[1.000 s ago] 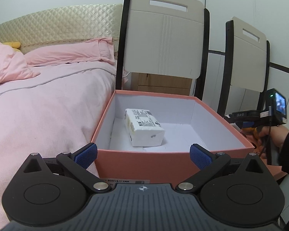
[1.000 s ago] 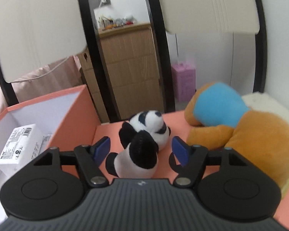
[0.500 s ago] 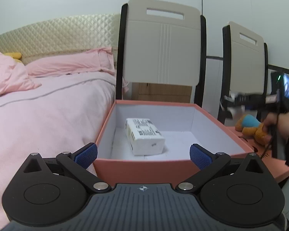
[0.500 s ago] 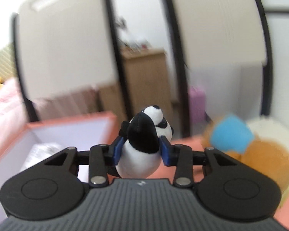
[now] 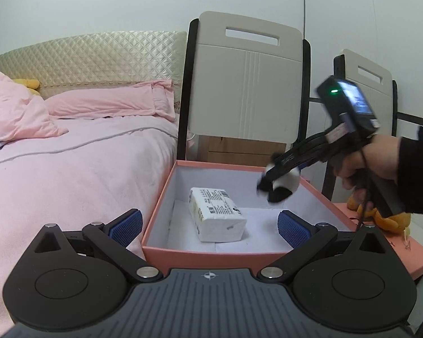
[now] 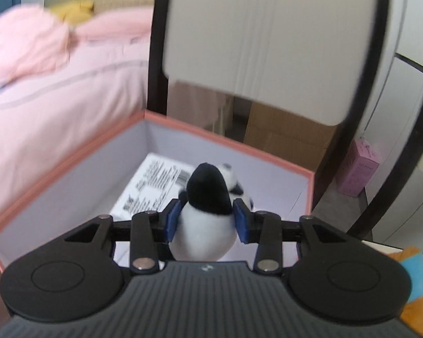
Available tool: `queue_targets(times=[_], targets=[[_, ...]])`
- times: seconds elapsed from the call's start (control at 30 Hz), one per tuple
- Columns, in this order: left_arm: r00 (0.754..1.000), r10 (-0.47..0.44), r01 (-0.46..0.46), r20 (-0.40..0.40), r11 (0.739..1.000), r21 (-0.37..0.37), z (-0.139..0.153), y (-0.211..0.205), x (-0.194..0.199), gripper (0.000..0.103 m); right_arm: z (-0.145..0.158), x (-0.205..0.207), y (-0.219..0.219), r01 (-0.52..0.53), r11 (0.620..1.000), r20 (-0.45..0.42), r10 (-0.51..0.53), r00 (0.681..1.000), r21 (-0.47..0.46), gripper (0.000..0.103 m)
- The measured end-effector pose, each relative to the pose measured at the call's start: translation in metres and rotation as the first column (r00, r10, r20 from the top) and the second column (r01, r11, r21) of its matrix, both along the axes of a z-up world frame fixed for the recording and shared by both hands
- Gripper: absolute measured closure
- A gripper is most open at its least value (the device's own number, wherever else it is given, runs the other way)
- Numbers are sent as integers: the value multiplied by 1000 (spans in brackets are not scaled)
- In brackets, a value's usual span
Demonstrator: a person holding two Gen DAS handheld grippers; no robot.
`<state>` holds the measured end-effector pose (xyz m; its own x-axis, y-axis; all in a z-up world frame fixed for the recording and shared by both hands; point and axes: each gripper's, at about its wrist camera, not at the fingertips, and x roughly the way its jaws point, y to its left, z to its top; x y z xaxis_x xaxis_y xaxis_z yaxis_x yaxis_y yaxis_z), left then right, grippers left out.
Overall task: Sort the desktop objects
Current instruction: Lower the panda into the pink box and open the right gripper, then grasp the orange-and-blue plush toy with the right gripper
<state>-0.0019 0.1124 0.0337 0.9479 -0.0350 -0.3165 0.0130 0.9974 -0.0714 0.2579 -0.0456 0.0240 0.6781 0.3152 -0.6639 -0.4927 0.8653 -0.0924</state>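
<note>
My right gripper (image 6: 207, 219) grips a small black-and-white plush panda (image 6: 206, 197); its jaws are still closing, blue pads squeezing the panda's sides. It hangs tilted down over the open pink box (image 6: 70, 166), above a white tissue pack (image 6: 155, 186) lying inside. From the left wrist view, the panda (image 5: 282, 186) floats over the right wall of the box (image 5: 211, 253), held by a person's hand (image 5: 375, 160). The tissue pack (image 5: 215, 217) lies mid-box. My left gripper (image 5: 210, 225) stands open before the near wall, holding nothing.
An orange plush with a blue patch (image 6: 414, 267) lies right of the box on a pink lid (image 5: 403, 250). Two pale chairs (image 5: 245, 90) stand behind the box. A pink-covered bed (image 5: 70, 174) fills the left. A pink carton (image 6: 358, 171) sits on the floor.
The right gripper shut on the panda, lifted it off the lid and carried it left over the box, rolling as it went. The left gripper stayed put and open.
</note>
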Motion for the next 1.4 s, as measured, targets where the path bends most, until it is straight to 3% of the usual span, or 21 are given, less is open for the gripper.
queue_targets(times=[0.17,0.27,0.5,0.67,0.83,1.13,1.33,1.4], targets=[[999,-24,24,-30,1000,8,-5,-4,3,0,-12,12,20,-17,995,-16,15,1000,-95,66],[999,-19,19,-31,1000,0,-6,-3,3,0,-24,25,22,-23,995,-63,17,998,-93,71],[999,-20,20,-43,1000,12,-11,-3,6,0,-37,27,19,-15,998,-94,9,996,-64,71],[999,-24,24,-38,1000,6,-10,-2,6,0,-7,-2,-11,20,1000,11,-20,1000,17,71],[999,-25,25,-27,1000,4,-8,-3,5,0,22,-59,-61,71,988,145,-91,985,140,70],[1000,-18,18,12,1000,15,-3,-9,1,0,13,-172,-137,126,944,305,-223,926,306,65],[1000,-25,24,17,999,29,-4,-14,0,0,-20,-213,-165,162,926,384,-294,875,340,49],[999,-32,32,9,999,35,-5,-16,0,0,-31,-219,-173,164,922,396,-304,867,350,29]])
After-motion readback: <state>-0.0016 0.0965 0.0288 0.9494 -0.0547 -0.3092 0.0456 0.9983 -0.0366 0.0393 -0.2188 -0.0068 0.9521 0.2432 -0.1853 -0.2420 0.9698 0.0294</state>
